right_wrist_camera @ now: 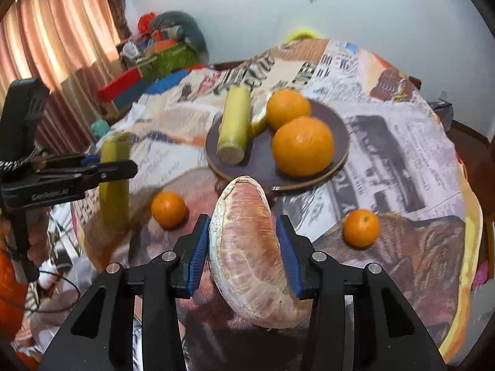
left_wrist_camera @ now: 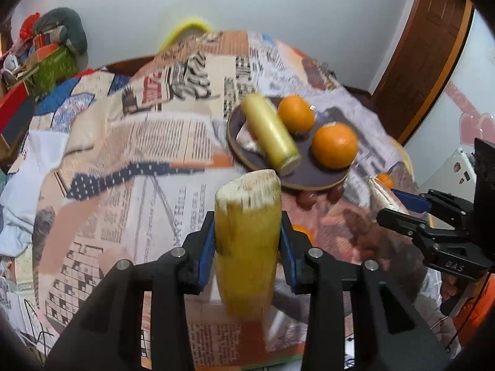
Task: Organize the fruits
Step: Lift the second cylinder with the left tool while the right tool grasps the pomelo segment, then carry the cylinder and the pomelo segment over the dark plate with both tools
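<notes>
We hold a cane piece (left_wrist_camera: 246,241) in the left gripper (left_wrist_camera: 247,244) and a pomelo wedge (right_wrist_camera: 250,253) in the right gripper (right_wrist_camera: 246,250), the plate (right_wrist_camera: 266,167) just beyond; the soft wedge could slip or get crushed.

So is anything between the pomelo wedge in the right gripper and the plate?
Nothing visible: bare tablecloth lies between the pomelo wedge and the plate; its near part is free, behind that sit two oranges and a sugarcane piece.

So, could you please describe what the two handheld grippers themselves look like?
Both are matte black plastic with silver pivot bolts and blue ribbed pads on the fingers. The left gripper bears pale lettering along its side in the right wrist view, beside a braided cord; the right gripper shows "DAS" in the left wrist view.
</notes>
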{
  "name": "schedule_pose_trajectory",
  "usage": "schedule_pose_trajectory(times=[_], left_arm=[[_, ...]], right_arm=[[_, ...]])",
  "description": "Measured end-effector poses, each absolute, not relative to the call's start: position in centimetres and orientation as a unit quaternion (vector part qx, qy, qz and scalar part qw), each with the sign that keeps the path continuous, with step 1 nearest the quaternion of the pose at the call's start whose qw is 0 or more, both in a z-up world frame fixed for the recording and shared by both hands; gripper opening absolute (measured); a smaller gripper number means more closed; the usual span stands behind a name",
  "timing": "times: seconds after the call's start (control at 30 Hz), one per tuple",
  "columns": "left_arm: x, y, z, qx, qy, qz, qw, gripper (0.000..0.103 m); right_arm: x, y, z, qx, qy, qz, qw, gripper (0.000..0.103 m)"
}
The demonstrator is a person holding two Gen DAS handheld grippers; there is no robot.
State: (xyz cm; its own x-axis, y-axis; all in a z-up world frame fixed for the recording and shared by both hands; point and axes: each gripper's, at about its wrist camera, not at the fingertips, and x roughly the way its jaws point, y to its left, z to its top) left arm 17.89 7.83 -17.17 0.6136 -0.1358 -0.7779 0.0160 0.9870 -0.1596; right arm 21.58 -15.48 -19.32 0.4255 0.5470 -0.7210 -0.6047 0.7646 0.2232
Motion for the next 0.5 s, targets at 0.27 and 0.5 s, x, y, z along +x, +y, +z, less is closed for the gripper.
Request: schedule_pose_trajectory(times=[0.27, 0.5], left_arm=[[17.8, 6.6, -13.6, -0.072, 0.394, -0.062, 0.914, 0.037], [19.2, 5.1, -11.7, -0.068, 0.371, -0.08, 0.923, 0.037]], right_arm=[[21.7, -16.7, -17.0, -0.007, 0.377, 0.325, 0.867, 0.04], [22.9, -17.5, -14.8, 0.012, 0.344, 0.315, 0.884, 0.04]])
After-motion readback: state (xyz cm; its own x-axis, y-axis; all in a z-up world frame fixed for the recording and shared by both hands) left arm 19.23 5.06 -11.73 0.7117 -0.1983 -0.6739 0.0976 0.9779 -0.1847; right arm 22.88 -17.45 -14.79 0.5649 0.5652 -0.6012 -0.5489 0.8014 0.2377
